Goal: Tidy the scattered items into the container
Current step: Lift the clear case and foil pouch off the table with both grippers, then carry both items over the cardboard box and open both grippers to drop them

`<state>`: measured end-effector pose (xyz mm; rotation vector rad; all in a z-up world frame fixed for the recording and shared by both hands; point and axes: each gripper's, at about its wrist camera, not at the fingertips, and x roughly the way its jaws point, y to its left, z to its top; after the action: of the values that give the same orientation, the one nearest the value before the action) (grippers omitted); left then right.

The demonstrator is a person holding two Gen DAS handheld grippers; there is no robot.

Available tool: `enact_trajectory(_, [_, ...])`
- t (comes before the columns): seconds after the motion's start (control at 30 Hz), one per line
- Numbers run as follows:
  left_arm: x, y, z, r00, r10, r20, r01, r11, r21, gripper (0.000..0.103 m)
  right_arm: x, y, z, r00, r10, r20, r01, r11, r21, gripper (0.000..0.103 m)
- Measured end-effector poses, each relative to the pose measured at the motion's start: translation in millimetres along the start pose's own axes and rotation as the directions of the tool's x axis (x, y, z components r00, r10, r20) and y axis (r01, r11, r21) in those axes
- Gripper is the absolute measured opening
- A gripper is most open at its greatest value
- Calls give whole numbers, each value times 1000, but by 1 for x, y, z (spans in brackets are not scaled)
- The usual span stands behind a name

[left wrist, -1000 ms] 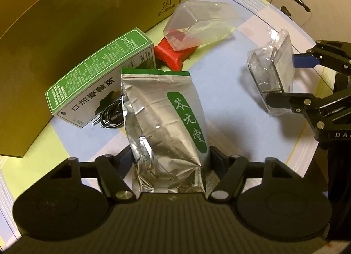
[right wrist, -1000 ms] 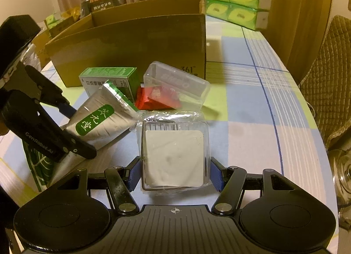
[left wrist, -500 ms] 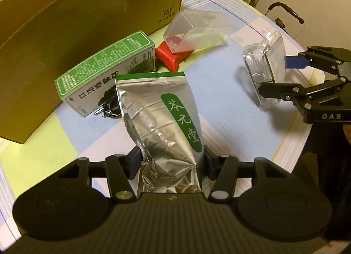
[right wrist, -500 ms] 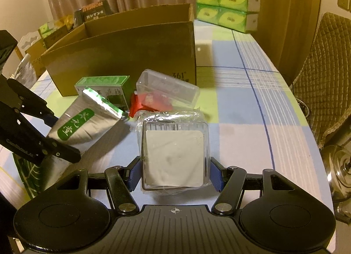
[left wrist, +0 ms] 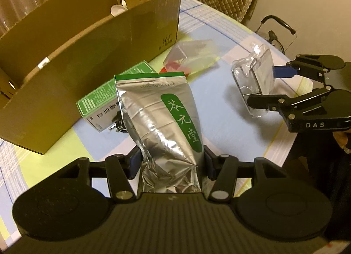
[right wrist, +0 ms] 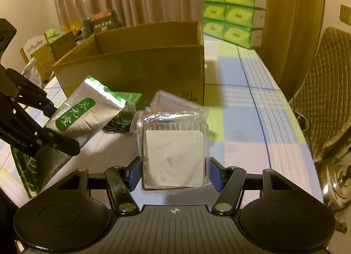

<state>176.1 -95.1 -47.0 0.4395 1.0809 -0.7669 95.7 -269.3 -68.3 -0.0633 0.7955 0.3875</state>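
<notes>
Holding a silver tea pouch (left wrist: 162, 118) by its lower part, the left gripper (left wrist: 171, 162) has its blue pads pressed on both sides, and the pouch is lifted above the table. Only the left wrist view looks down into the cardboard box (left wrist: 92, 52), where a pale round object lies near the far wall. The right wrist view shows the box's open top edge (right wrist: 136, 52) from the side, with stacked green tissue packs (right wrist: 234, 15) behind it. The right gripper (right wrist: 174, 175) is closed on a clear plastic case (right wrist: 174, 155) with a white card inside. Between the grippers and the box wall lie a green carton (left wrist: 103, 98), a transparent lidded tub (left wrist: 193, 54) and a dark cable. To the right, the checked tablecloth (right wrist: 252, 122) has free room up to the table edge.
</notes>
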Motion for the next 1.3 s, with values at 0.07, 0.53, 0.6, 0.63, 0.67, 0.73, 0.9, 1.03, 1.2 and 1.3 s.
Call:
enact_trajectory(0.07, [-6, 0, 1, 1000, 8, 10, -8, 1000, 1, 51, -4, 3, 4, 1000, 1, 13, -1, 1000, -6, 60])
enact_trajectory(0.53, [-57, 13, 12, 994, 64, 91, -64, 998, 1, 51, -17, 19, 49, 994, 11, 106, -5, 998, -58, 60])
enact_trajectory(0.6, [-64, 16, 16, 992, 72, 100, -72, 997, -2, 51, -17, 20, 58, 993, 13, 117, -5, 998, -66, 60])
enact_trajectory(0.63, [-67, 19, 17, 992, 74, 105, -74, 997, -3, 51, -17, 21, 62, 993, 14, 121, -6, 998, -70, 60])
enact_trajectory(0.67, [-71, 21, 19, 991, 77, 112, -76, 997, -6, 51, -16, 22, 67, 992, 16, 125, -7, 997, -75, 60])
enact_trajectory(0.73, [-76, 25, 23, 989, 80, 120, -80, 997, -11, 51, -14, 24, 75, 991, 19, 129, -8, 996, -87, 60])
enact_trajectory(0.9, [-87, 40, 33, 985, 91, 143, -87, 996, -31, 51, -6, 28, 96, 990, 24, 141, -8, 994, -113, 60])
enact_trajectory(1.03, [-93, 53, 43, 983, 102, 155, -97, 994, -40, 51, 0, 30, 114, 987, 29, 158, -10, 993, -119, 60])
enact_trajectory(1.2, [-98, 70, 55, 977, 120, 177, -110, 992, -65, 51, 11, 37, 138, 983, 37, 178, -10, 989, -149, 60])
enact_trajectory(1.3, [-100, 81, 62, 973, 130, 189, -116, 990, -86, 51, 20, 40, 152, 982, 41, 184, -11, 987, -163, 60])
